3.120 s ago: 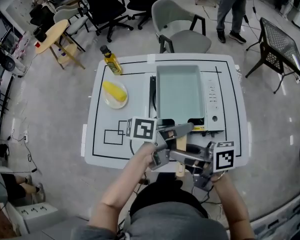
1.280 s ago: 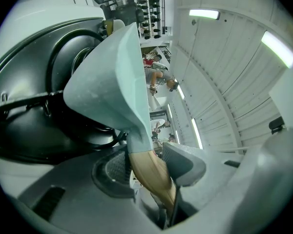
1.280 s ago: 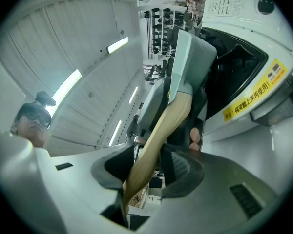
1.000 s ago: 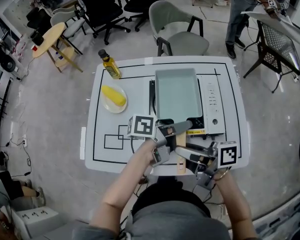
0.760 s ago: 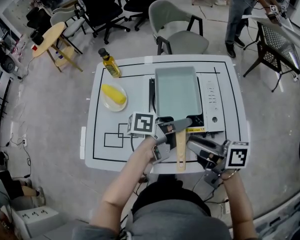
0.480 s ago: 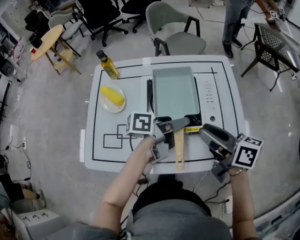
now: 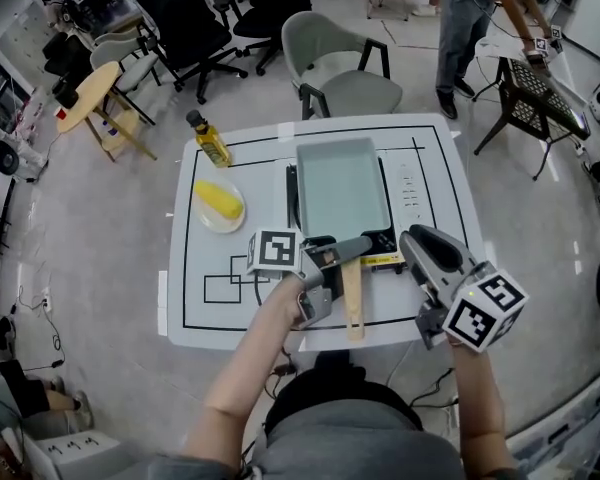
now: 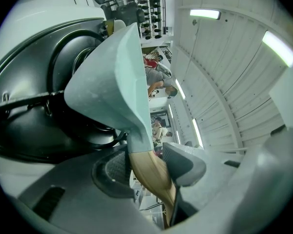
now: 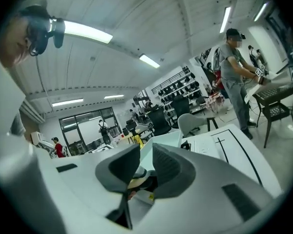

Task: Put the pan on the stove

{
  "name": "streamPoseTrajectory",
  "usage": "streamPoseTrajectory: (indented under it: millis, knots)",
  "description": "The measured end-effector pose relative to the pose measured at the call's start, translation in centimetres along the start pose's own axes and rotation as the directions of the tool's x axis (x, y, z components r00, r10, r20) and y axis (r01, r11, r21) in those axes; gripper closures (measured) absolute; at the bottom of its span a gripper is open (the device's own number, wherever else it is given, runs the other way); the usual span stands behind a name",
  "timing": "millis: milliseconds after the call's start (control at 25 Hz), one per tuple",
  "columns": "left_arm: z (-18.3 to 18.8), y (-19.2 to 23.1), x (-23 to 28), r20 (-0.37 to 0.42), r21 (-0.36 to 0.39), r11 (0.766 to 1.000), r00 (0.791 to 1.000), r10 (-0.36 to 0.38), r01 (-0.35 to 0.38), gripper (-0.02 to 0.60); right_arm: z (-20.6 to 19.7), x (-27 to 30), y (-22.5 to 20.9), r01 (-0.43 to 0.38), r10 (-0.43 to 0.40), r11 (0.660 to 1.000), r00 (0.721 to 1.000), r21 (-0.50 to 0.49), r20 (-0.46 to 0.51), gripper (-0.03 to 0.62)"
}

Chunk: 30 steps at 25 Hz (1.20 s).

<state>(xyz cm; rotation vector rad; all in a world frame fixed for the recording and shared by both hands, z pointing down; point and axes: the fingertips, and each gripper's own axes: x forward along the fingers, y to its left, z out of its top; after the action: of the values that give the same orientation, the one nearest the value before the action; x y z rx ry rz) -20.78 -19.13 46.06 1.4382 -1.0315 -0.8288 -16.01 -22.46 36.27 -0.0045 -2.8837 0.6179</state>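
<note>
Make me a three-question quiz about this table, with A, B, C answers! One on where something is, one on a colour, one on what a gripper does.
1. What colour is the corn on the plate? A purple B yellow C white
2. Where is the pan? A on the stove B on the plate C beside the corn
3. What is the left gripper doing? A hanging empty B holding the corn C clamping the pan's wooden handle
Answers: 1 B, the cob is yellow. 2 A, it rests on the stove's top. 3 C, its jaws squeeze the handle.
</note>
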Motion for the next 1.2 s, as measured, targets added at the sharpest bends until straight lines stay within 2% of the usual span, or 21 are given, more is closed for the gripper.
streamPoseTrajectory:
  millis: [160, 280, 480, 720, 1200]
  knots:
    - [0.0, -0.1, 0.0, -0.001, 0.0, 1.0, 1.0, -0.002, 0.002, 0.405, 1.1, -0.1, -0.3, 0.043, -0.042, 0.999, 0.998, -0.03, 0.044, 0.534]
    - [0.0, 0.0, 0.0, -0.003, -0.002, 1.0, 1.0, -0.005, 0.005, 0.405, 1.2, -0.1, -0.7, 0.087, -0.083, 0.994, 0.995, -0.062, 0.059, 0.591]
    - [0.1, 0.1, 0.1, -0.002, -0.027, 0.999, 0.999, -0.033, 0.033, 0.405, 1.0, 0.0, -1.3, 0.157, -0.149, 0.973, 0.987, -0.169, 0.057, 0.592]
    - [0.0, -0.1, 0.0, 0.012, -0.059, 0.997, 0.999, -0.039, 0.039, 0.402, 0.9, 0.2, -1.5, 0.185, -0.178, 0.964, 0.983, -0.19, 0.051, 0.592]
    - [-0.6, 0.1, -2.4, 0.082, -0.128, 0.99, 0.996, -0.042, 0.052, 0.356, 0.8, 0.2, -1.6, 0.186, -0.18, 0.968, 0.983, -0.17, 0.047, 0.592]
